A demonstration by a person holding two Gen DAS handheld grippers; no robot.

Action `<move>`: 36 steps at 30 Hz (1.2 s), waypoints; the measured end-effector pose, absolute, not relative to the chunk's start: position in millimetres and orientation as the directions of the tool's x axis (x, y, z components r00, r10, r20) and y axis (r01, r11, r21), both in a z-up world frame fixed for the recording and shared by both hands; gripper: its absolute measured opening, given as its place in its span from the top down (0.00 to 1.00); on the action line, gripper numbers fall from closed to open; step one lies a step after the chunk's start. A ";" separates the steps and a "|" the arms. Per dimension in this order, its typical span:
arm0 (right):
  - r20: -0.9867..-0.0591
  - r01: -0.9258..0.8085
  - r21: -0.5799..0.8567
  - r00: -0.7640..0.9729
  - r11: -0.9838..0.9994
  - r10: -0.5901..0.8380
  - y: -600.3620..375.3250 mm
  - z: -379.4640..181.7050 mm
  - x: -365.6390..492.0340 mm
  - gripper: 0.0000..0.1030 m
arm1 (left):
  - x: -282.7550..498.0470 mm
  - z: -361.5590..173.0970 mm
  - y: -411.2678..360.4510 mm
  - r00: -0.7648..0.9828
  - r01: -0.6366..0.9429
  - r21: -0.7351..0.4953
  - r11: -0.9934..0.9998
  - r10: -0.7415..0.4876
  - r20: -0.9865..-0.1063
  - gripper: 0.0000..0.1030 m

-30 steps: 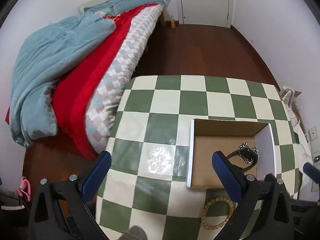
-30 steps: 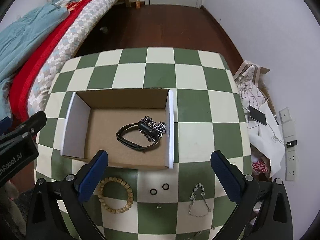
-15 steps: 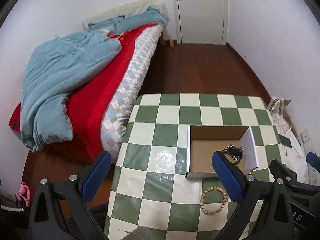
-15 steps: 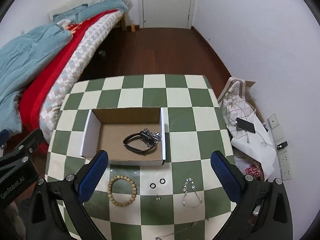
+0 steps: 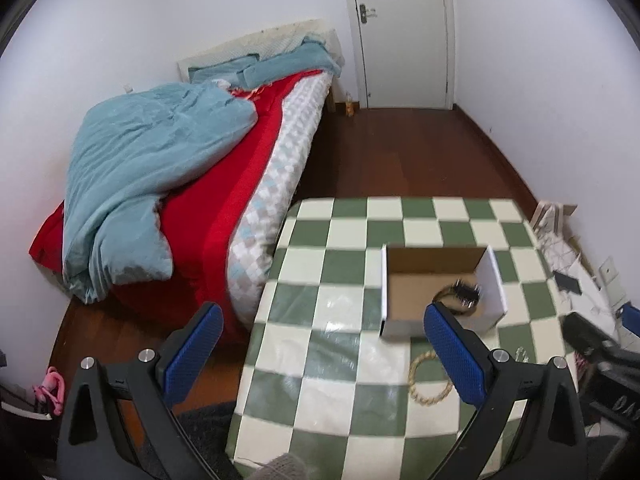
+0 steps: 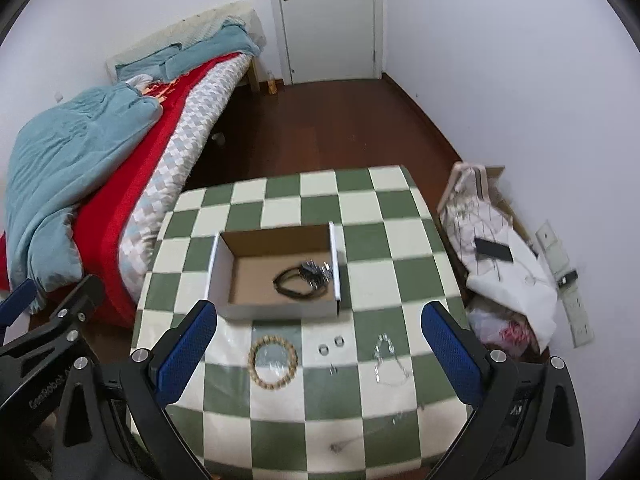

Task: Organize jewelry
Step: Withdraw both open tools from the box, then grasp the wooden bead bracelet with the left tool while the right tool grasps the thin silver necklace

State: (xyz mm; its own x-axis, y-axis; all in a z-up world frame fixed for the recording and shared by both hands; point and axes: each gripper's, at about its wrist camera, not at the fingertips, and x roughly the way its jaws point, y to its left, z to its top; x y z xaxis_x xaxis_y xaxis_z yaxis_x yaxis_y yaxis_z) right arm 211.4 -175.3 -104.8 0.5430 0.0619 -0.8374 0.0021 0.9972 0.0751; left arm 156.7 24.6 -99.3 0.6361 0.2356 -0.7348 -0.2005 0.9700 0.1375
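Note:
An open cardboard box sits on the green-and-cream checkered table. Inside it lie a black band and a silver chain. In front of the box lie a wooden bead bracelet, two small rings, a tiny pair of studs and a thin silver bracelet. A fine chain lies near the front edge. My right gripper is open high above these, holding nothing. My left gripper is open over the table's left part, also holding nothing.
A bed with a teal duvet and red sheet stands left of the table. Wooden floor and a white door lie beyond. Bags, white cloth and a phone are piled at the right by the wall.
Both grippers have pulled up and back from the table, so the box and jewelry look smaller and more of the room shows. Both stay open; nothing on the table has moved.

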 end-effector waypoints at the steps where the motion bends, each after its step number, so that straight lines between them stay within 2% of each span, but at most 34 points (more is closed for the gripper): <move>1: -0.847 0.012 0.083 0.528 0.996 0.064 -181.0 -110.8 207.2 0.00 | 155.0 -107.0 24.6 0.623 -0.202 0.143 0.969 0.239 -0.745 0.00; 5: -0.899 0.080 0.112 0.434 0.990 0.067 -210.4 -153.7 193.3 0.04 | 147.2 -145.2 23.9 0.554 -0.207 0.183 0.961 0.270 -0.787 0.00; 7: -0.931 0.138 0.125 0.359 0.982 0.069 -231.8 -185.9 186.1 0.17 | 143.9 -165.1 24.5 0.518 -0.213 0.203 0.956 0.287 -0.806 0.00; 9: -0.952 0.184 0.139 0.295 0.973 0.080 -248.8 -212.9 179.2 0.26 | 140.9 -183.2 24.3 0.484 -0.217 0.219 0.951 0.300 -0.822 0.00; 14: -0.982 0.295 0.161 0.139 0.942 0.124 -281.1 -283.1 154.4 0.31 | 137.2 -210.8 18.5 0.427 -0.200 0.239 0.950 0.304 -0.852 0.00; 18: -0.986 0.359 0.148 0.125 0.921 0.110 -296.5 -311.9 144.9 0.35 | 138.1 -221.1 12.5 0.408 -0.182 0.259 0.949 0.312 -0.858 0.00; 21: -0.985 0.359 0.157 0.127 0.920 0.119 -295.6 -322.4 148.8 0.54 | 142.2 -225.9 8.2 0.395 -0.173 0.265 0.949 0.313 -0.864 0.00; 23: -0.984 0.356 0.161 0.131 0.921 0.121 -290.4 -328.0 151.3 0.60 | 145.9 -229.3 6.4 0.384 -0.170 0.268 0.948 0.314 -0.868 0.00; 24: -0.979 0.334 0.175 0.155 0.926 0.129 -284.5 -327.4 153.4 0.68 | 147.9 -231.5 5.4 0.377 -0.168 0.267 0.949 0.312 -0.872 0.00; 25: -0.981 0.322 0.161 0.157 0.933 0.115 -280.3 -327.2 154.4 0.83 | 150.6 -234.4 4.9 0.368 -0.166 0.265 0.950 0.309 -0.877 0.00; 26: -0.980 0.297 0.154 0.165 0.942 0.109 -273.5 -327.0 156.2 0.92 | 153.2 -237.3 4.3 0.357 -0.163 0.264 0.951 0.306 -0.882 0.00; 27: -0.982 0.269 0.125 0.173 0.955 0.079 -265.4 -326.4 157.4 0.96 | 157.1 -241.9 3.4 0.343 -0.158 0.263 0.952 0.302 -0.889 0.00; 31: -0.976 0.169 0.067 0.215 0.983 0.030 -243.0 -320.5 163.9 0.96 | 174.9 -259.0 0.8 0.294 -0.140 0.246 0.959 0.277 -0.915 0.00; 36: -0.964 0.196 0.129 0.254 0.972 0.077 -249.7 -305.8 174.3 0.97 | 204.6 -285.9 -8.2 0.230 -0.115 0.173 0.978 0.195 -0.953 0.01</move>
